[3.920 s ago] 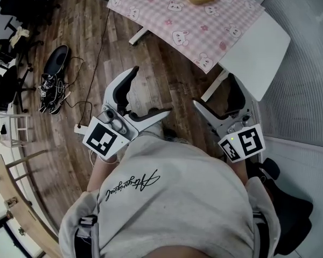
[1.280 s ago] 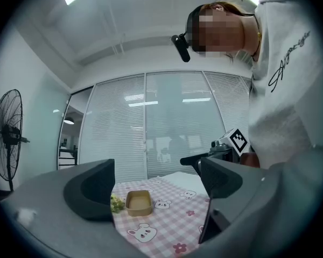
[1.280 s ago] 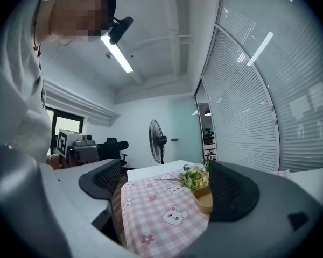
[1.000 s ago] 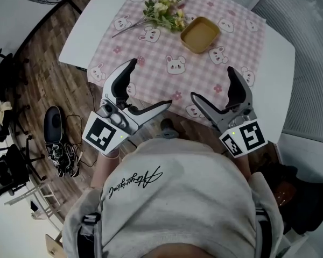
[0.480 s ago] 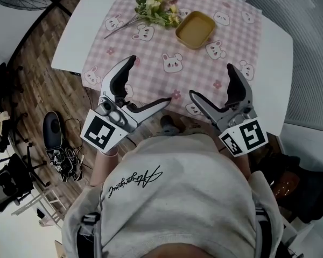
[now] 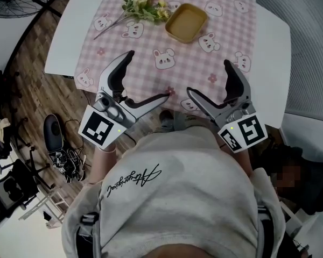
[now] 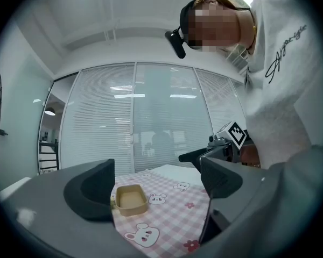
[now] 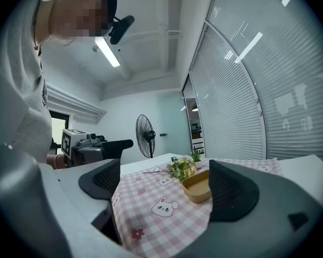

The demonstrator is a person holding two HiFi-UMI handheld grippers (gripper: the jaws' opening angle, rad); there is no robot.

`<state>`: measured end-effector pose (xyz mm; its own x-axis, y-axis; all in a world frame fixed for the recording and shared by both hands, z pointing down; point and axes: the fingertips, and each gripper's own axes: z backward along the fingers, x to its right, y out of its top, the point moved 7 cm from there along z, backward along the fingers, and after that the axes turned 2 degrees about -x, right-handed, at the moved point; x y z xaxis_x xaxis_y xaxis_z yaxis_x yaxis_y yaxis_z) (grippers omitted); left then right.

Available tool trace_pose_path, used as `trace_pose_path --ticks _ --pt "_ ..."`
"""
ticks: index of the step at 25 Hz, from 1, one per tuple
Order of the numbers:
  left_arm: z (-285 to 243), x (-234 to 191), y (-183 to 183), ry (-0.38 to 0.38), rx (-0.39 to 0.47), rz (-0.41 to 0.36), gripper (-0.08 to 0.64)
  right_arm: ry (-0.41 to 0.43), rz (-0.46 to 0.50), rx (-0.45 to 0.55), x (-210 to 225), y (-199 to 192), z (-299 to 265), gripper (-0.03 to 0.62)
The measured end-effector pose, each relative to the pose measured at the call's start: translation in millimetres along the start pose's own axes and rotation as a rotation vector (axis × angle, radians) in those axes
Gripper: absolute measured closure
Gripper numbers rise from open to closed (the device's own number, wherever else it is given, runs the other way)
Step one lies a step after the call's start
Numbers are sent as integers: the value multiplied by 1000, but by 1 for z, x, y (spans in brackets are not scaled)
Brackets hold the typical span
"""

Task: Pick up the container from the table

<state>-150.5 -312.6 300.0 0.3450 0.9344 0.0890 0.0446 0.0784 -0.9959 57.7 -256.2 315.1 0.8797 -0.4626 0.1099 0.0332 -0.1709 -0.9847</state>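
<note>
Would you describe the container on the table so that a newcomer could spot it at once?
The white table carries a pink checked bunny cloth. On its far part, right of the flower sprig, lies the container: a shallow, empty, mustard-yellow tray, the only tray there.

my left gripper [image 6: 146,78] held out ahead, jaws wide apart, empty, my right gripper [image 6: 208,78] alongside, likewise spread, empty

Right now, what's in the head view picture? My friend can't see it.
Seen from above, a person holds the left gripper and the right gripper, both open and empty, at the near edge of a table with a pink bunny tablecloth. Farther back sit a tan container and a bunch of flowers.
</note>
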Motion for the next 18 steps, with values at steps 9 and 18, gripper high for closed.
trace_pose_path --ticks 9,18 --pt "-25 -18 -8 -39 -42 -27 81 -4 8 -22 24 -1 -15 92" --pt "-58 -38 -38 -54 -94 -46 83 14 -7 -72 48 -17 -34 94"
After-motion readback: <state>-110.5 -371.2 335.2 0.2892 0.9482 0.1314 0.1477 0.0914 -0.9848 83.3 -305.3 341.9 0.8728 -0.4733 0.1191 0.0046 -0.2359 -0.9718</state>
